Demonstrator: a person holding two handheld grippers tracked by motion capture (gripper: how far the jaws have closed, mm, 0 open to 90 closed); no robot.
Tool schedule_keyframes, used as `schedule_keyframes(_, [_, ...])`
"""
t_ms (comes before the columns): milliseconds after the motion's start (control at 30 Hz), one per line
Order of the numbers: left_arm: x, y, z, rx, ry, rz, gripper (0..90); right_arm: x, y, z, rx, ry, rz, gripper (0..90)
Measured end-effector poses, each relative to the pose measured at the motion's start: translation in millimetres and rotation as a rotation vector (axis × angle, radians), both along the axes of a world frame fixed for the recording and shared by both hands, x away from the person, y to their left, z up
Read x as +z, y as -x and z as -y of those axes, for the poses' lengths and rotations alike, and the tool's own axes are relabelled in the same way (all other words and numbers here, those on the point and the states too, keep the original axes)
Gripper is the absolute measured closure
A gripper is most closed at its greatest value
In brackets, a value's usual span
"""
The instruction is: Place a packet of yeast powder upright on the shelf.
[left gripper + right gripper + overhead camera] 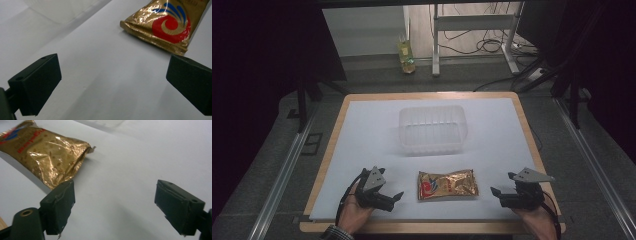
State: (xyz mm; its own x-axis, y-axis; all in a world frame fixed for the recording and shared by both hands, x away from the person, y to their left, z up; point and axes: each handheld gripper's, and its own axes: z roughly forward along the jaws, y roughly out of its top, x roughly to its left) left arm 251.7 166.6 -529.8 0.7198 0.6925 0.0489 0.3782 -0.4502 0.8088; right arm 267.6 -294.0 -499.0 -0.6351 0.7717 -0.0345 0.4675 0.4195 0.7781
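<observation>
A gold foil snack packet (447,184) with a red and blue swirl lies flat on the white sheet near the table's front edge. My left gripper (393,199) rests just left of it, jaws wide open with nothing between them; in the left gripper view the packet (167,25) lies ahead to the upper right. My right gripper (498,195) sits to the packet's right, also open and empty. The right gripper view has the packet (47,155) ahead at the upper left, beyond the left pad (60,205). A clear plastic tub (431,129) stands empty behind the packet.
The white sheet (362,150) covers a wooden table top (328,165). Metal rails run along both sides of the table. Beyond the far edge a yellow bottle (406,56) stands on the floor near a table frame and cables.
</observation>
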Motion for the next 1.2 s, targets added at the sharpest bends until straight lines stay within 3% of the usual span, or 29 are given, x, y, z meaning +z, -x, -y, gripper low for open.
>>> schedule_keyframes(167, [0.1, -0.2, -1.0, 0.008, 0.011, 0.019, 0.0, -4.9, -1.5, -6.0, 0.061, 0.019, -0.010, 12.4])
schedule_keyframes(300, [-1.8, -1.6, 0.6, 0.008, -0.002, -0.014, 0.0, -5.7, -1.4, -6.8, 0.062, 0.018, -0.020, 11.2])
schedule_keyframes(400, [-1.2, -1.3, 2.0, 0.008, -0.024, -0.018, 0.0, -6.6, -2.2, -5.9, 0.065, -0.004, -0.031, 10.7])
schedule_keyframes(633, [2.3, 0.2, 3.4, 0.024, -0.014, -0.011, 0.0, -7.6, -2.9, -5.4, 0.073, -0.016, -0.038, 10.6])
schedule_keyframes(700, [3.4, 0.3, 3.2, 0.016, 0.006, -0.018, 0.0, -7.4, -2.8, -5.3, 0.073, -0.017, -0.037, 10.6])
schedule_keyframes(967, [6.0, 1.3, 3.8, 0.023, -0.006, -0.013, 2.3, -7.5, -3.1, -4.1, 0.069, -0.021, -0.038, 10.6])
schedule_keyframes(1100, [10.2, 5.3, 6.0, 0.004, 0.002, 0.024, 7.2, -7.5, -3.1, -4.6, 0.070, -0.015, -0.036, 10.6])
schedule_keyframes(1200, [11.3, 6.3, 7.8, -0.004, -0.008, 0.027, 9.8, -7.6, -3.2, -4.7, 0.072, -0.014, -0.035, 10.6])
